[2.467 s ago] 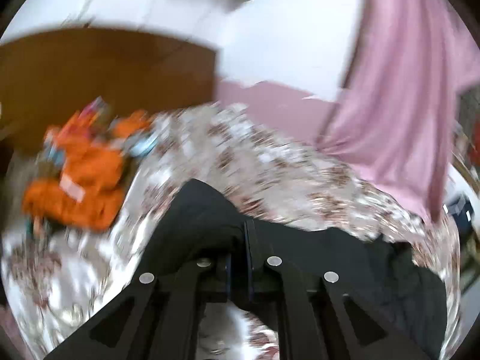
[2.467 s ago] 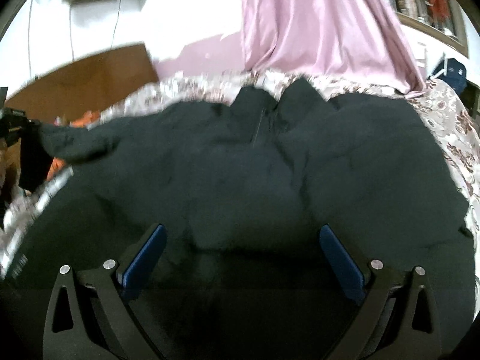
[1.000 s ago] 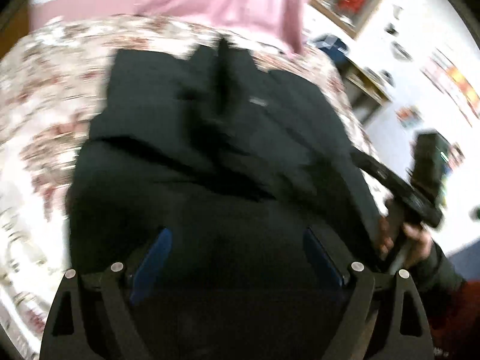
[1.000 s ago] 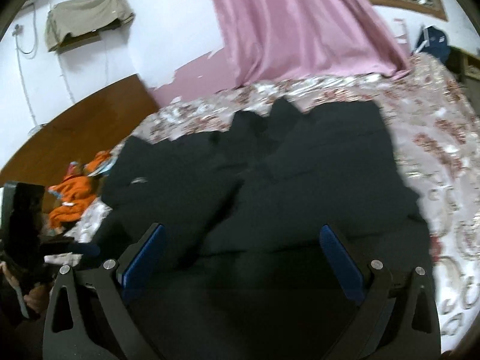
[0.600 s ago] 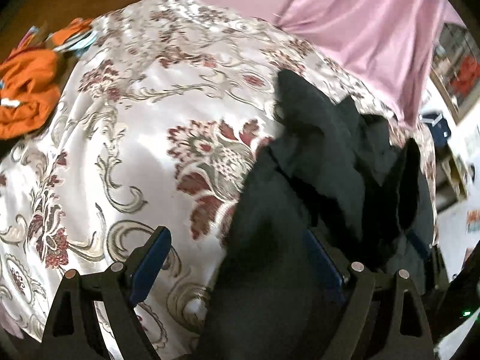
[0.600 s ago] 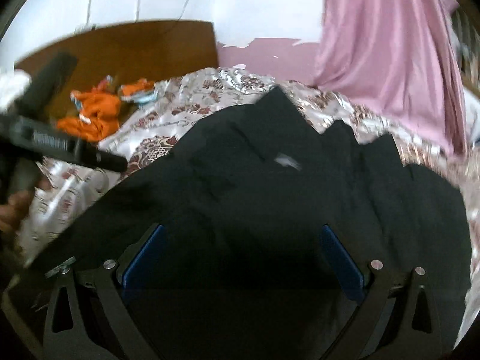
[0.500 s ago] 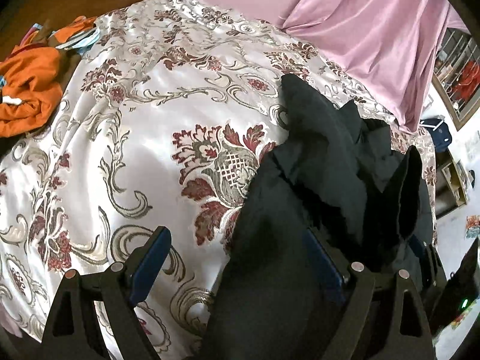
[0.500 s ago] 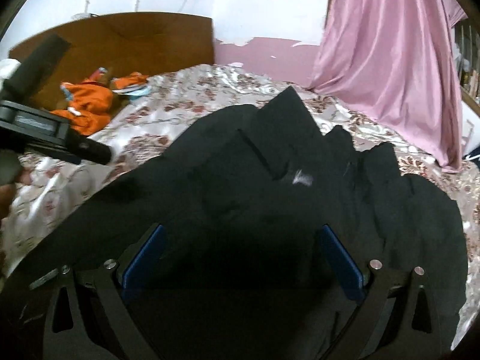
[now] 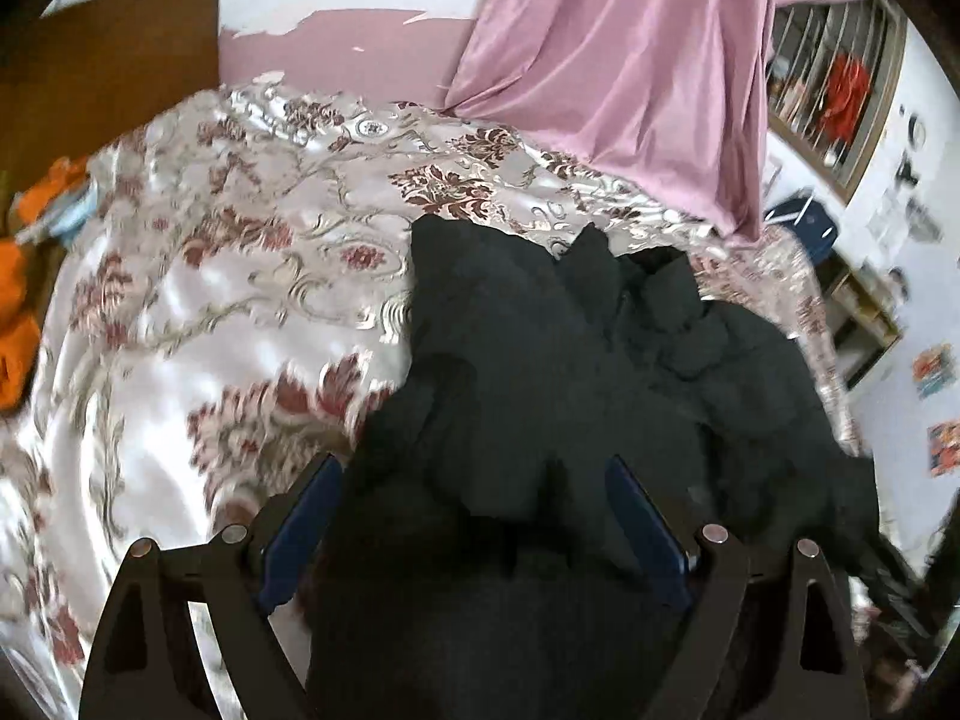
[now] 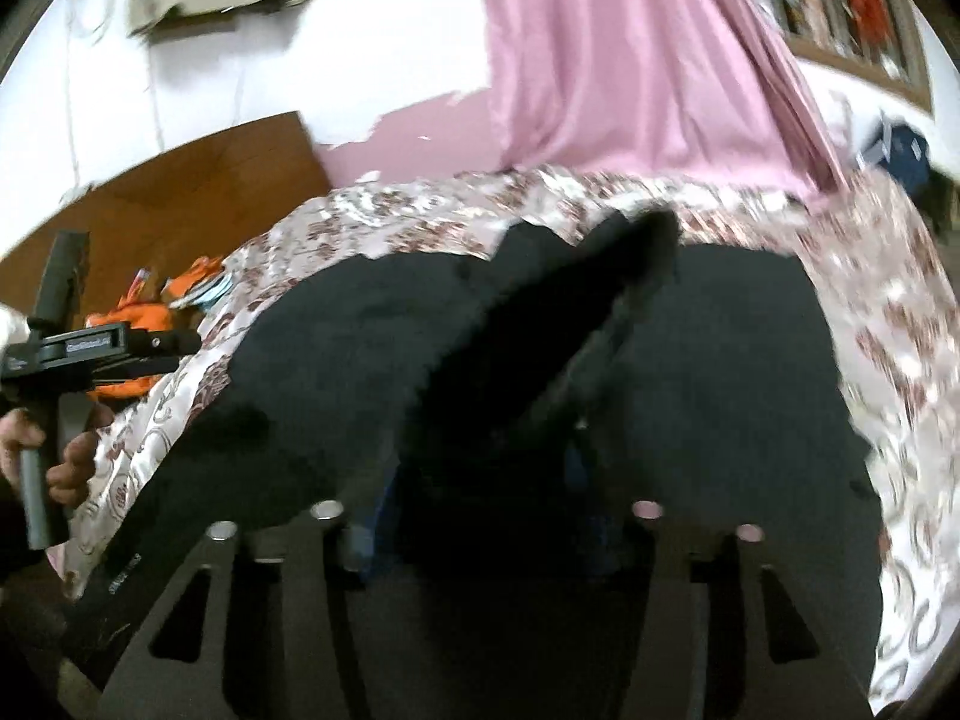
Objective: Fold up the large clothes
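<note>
A large black jacket (image 9: 570,348) lies spread on a floral satin bedspread (image 9: 240,300). My left gripper (image 9: 471,516) hovers over the jacket's near left edge. Its blue pads (image 9: 300,516) stand wide apart and open, with black cloth below them. In the right wrist view the jaws of my right gripper (image 10: 483,516) are closing. A thick fold of the jacket (image 10: 360,348) is bunched between them and rises as a ridge toward the collar. The left gripper's body (image 10: 90,348) shows at the left edge, held by a hand (image 10: 66,462).
Orange clothes (image 10: 138,318) lie at the bed's far left by the wooden headboard (image 9: 108,60). A pink curtain (image 9: 630,60) hangs behind the bed. Shelves and a dark blue bag (image 9: 804,222) stand at the right. Bare bedspread stretches left of the jacket.
My right gripper's jaws have narrowed and gathered a raised fold of the jacket between them. The left gripper has swung right, so the jacket now sits between its pads.
</note>
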Demonstrator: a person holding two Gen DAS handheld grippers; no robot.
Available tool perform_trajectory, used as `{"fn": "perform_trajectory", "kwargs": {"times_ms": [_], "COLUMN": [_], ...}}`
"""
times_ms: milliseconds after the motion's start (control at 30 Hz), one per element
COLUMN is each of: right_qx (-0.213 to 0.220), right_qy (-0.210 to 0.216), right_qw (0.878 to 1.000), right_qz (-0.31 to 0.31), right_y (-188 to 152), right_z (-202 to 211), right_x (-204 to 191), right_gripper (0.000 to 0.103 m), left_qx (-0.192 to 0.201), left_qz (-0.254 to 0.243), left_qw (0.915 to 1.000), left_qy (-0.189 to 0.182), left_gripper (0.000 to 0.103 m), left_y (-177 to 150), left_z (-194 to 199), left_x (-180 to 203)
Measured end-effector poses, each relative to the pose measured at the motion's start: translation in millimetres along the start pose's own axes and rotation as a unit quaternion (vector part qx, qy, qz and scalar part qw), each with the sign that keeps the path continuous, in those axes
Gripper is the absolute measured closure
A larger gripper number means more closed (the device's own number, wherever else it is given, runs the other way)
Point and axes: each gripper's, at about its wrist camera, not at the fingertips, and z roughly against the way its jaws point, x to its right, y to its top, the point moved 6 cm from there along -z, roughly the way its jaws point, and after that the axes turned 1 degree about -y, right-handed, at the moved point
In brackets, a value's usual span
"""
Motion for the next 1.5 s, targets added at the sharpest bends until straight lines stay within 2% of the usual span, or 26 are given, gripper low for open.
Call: {"fn": "perform_trajectory", "kwargs": {"times_ms": [133, 200, 233, 267, 333, 400, 467, 567, 633, 700, 833, 900, 1033, 1100, 1167, 1200, 1233, 1267, 1300, 1400, 1467, 1500], "right_qx": [-0.011, -0.035, -0.047, -0.055, -0.061, -0.045, -0.016, 0.023, 0.027, 0.013, -0.049, -0.047, -0.049, -0.05, -0.038, -0.022, -0.006, 0.006, 0.019, 0.015, -0.006, -0.023], "right_qy": [0.026, 0.024, 0.018, 0.015, -0.006, -0.027, -0.037, -0.066, -0.082, -0.098, -0.107, -0.112, -0.148, -0.144, -0.14, -0.143, -0.144, -0.14, -0.13, -0.111, -0.063, -0.046], "right_qw": [0.994, 0.987, 0.985, 0.985, 0.989, 0.996, 0.999, 0.997, 0.995, 0.994, 0.993, 0.992, 0.979, 0.979, 0.981, 0.981, 0.982, 0.983, 0.984, 0.983, 0.987, 0.988], "right_qz": [-0.106, -0.157, -0.163, -0.162, -0.131, -0.078, -0.029, 0.032, 0.053, 0.056, 0.027, 0.041, 0.131, 0.138, 0.13, 0.127, 0.124, 0.122, 0.123, 0.144, 0.148, 0.147], "right_y": [-9.7, -19.3, -25.2, -29.2, -29.6, -19.9, 0.8, 34.9, 49.5, 49.7, 31.9, 30.1, 34.9, 40.8, 48.6, 53.7, 59.5, 64.3, 68.6, 70.3, 64.8, 59.2], "right_z": [-3.6, -17.5, -25.5, -33.3, -42.7, -41.2, -32.5, -27.7, -36.4, -49.7, -88.8, -92.4, -102.9, -96.4, -80.1, -69.6, -58.8, -50.7, -42.0, -36.8, -43.5, -49.9], "right_x": [50.5, 72.0, 74.0, 74.8, 68.9, 60.0, 51.8, 42.1, 43.4, 53.5, 87.0, 88.5, 72.9, 68.2, 68.8, 69.3, 69.7, 69.0, 65.3, 55.4, 45.2, 42.6], "right_gripper": [0.037, 0.037, 0.038, 0.042, 0.086, 0.095, 0.096, 0.096, 0.096, 0.096, 0.096, 0.095, 0.094, 0.091, 0.085, 0.075, 0.056, 0.047, 0.043, 0.043, 0.043, 0.048], "left_qx": [-0.026, -0.04, -0.045, -0.051, -0.062, -0.075, -0.078, -0.074, -0.075, -0.075, -0.071, -0.05, 0.018, 0.051, 0.068, 0.07, 0.067, 0.056, 0.047, 0.01, -0.009, -0.019], "left_qz": [-0.036, -0.036, -0.032, -0.025, -0.01, 0.006, 0.02, 0.011, -0.001, -0.006, 0.0, -0.001, -0.02, -0.036, -0.056, -0.066, -0.076, -0.093, -0.105, -0.148, -0.162, -0.165], "left_qw": [0.9965, 0.9944, 0.9939, 0.9933, 0.9926, 0.9925, 0.993, 0.9929, 0.9923, 0.9916, 0.993, 0.9946, 0.9961, 0.9956, 0.9957, 0.9954, 0.9948, 0.9935, 0.9923, 0.987, 0.9841, 0.9836], "left_qy": [0.072, 0.091, 0.095, 0.101, 0.104, 0.096, 0.087, 0.093, 0.099, 0.105, 0.094, 0.091, 0.084, 0.069, 0.031, 0.011, -0.008, -0.033, -0.045, -0.063, -0.072, -0.071], "left_gripper": [0.014, 0.014, 0.014, 0.013, 0.012, 0.012, 0.012, 0.012, 0.012, 0.012, 0.011, 0.011, 0.013, 0.013, 0.013, 0.013, 0.013, 0.013, 0.013, 0.013, 0.013, 0.013], "left_y": [7.6, 5.8, 4.2, 1.4, -4.9, -12.6, -17.4, -20.3, -21.7, -22.6, -19.4, -13.7, 0.1, 8.0, 14.1, 15.5, 15.9, 15.1, 13.0, 2.4, -4.9, -7.0], "left_z": [-37.9, -51.4, -53.8, -57.4, -63.5, -69.2, -71.9, -73.3, -75.7, -76.8, -73.6, -63.6, -32.9, -17.7, -7.1, -4.4, -3.4, -5.6, -9.0, -28.6, -42.3, -50.7], "left_x": [7.3, 3.6, 1.7, -2.6, -12.3, -20.3, -24.6, -19.7, -13.9, -9.9, -10.5, -10.8, -2.6, 5.6, 20.0, 29.1, 37.5, 50.4, 59.0, 81.0, 88.3, 88.4]}}
